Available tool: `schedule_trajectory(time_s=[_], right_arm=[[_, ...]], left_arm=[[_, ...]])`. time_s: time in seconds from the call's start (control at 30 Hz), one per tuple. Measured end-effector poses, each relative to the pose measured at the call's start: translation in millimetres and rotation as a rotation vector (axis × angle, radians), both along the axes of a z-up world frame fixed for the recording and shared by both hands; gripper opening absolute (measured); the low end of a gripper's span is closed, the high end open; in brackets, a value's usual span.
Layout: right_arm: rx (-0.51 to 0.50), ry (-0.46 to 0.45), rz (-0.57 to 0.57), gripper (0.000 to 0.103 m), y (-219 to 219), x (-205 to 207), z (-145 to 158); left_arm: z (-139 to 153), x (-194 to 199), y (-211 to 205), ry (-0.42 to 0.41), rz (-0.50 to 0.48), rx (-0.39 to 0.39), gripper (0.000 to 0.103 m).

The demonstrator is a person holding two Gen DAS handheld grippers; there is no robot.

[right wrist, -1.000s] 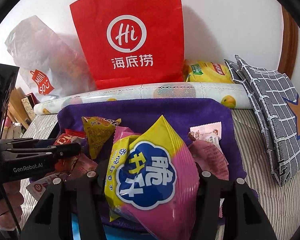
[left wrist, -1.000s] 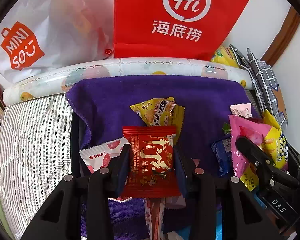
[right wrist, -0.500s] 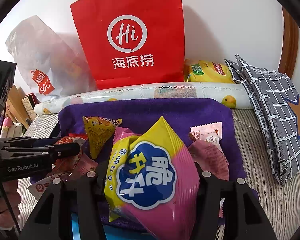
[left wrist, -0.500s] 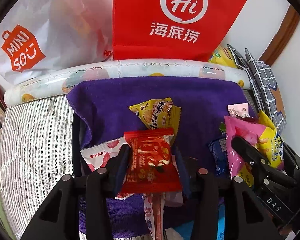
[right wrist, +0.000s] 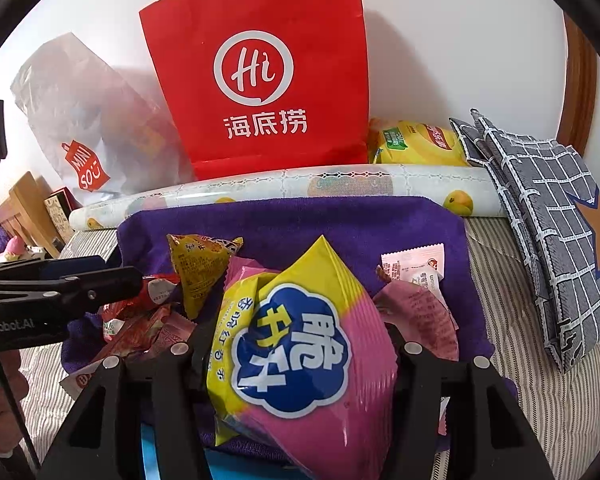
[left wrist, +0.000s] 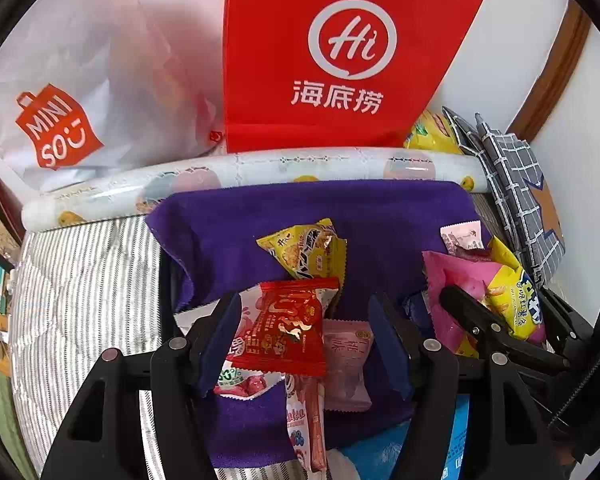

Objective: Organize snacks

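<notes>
Nearest to me, my right gripper (right wrist: 296, 356) has its fingers pinched on the yellow-and-pink chip bag (right wrist: 300, 344), which is raised above the purple towel (right wrist: 292, 220). The bag is puffed and glossy; I judge it could slide out of the pads or pivot downward if I swing quickly.

My left gripper (left wrist: 306, 340) has its fingers spread wide. The red snack packet (left wrist: 290, 332) lies between them, leaning on the white strawberry packet (left wrist: 240, 376) and pink packet (left wrist: 346, 360). I see no firm pinch on it. Risk: closing here may catch several wrappers at once, or nudge the red packet off the pile.

The two grippers work close together over the same heap; from the left view the right tool sits just beside the pile, so a careless sweep could bring them into collision.

Farther back, the yellow triangular packet (left wrist: 308, 252) lies on the towel. Behind it stand the patterned roll (left wrist: 260, 172) and the red paper bag (left wrist: 340, 52); overreaching could tip the bag.
</notes>
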State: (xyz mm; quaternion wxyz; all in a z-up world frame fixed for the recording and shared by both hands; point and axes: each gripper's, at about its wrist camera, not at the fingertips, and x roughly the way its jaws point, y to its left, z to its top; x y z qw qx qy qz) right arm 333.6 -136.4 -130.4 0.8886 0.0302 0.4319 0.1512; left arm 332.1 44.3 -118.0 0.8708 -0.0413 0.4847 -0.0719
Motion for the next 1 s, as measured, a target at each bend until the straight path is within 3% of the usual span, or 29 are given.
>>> schedule_trajectory(time_s=[0.23, 0.4, 0.53, 1.0], right_arm=[[0.009, 0.001, 0.013, 0.059, -1, 0, -1], [0.013, -0.023, 0.030, 0.068, 1, -4, 5], [0.007, -0.072, 0.029, 0.075, 2, -13, 14], [0.037, -0.164, -0.011, 0.075, -12, -64, 66]], left_arm=[[11, -7, 1, -0.019, 0.012, 0.019, 0.066], [25, -18, 6, -0.045, 0.039, 0.032, 0.066], [30, -34, 11, -0.059, 0.065, -0.004, 0.067], [42, -89, -6, -0.093, 0.069, 0.067, 0.067]])
